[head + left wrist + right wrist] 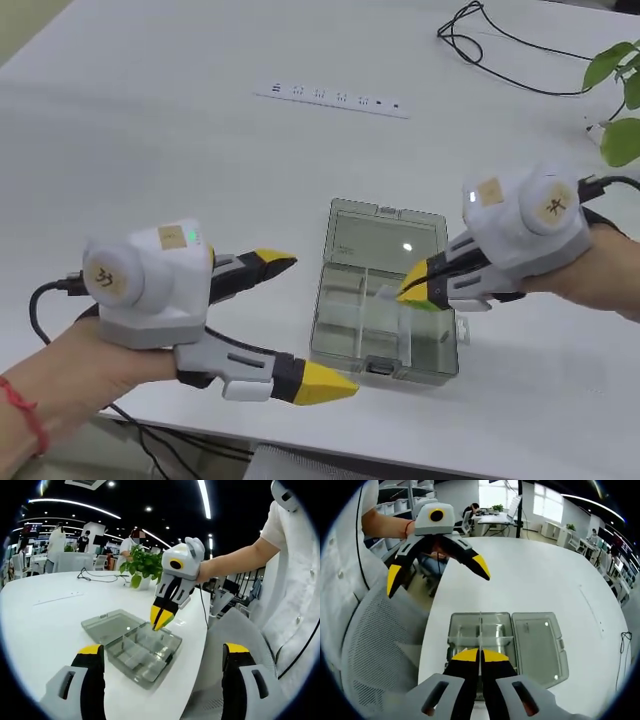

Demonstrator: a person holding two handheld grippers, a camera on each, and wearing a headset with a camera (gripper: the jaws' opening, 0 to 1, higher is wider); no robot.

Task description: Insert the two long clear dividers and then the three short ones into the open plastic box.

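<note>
One clear divider, pinched edge-on between the jaws of the right gripper at the open plastic box, should go down upright into its slots, while the left gripper hangs beside it, jaws spread.

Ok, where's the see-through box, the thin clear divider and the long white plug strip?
Open clear plastic box [385, 240]: head view, on its flat lid.
Thin clear plastic divider [480, 630]: right gripper view, on its upright edge.
Long white power strip [335, 98]: head view, on its middle.
</note>
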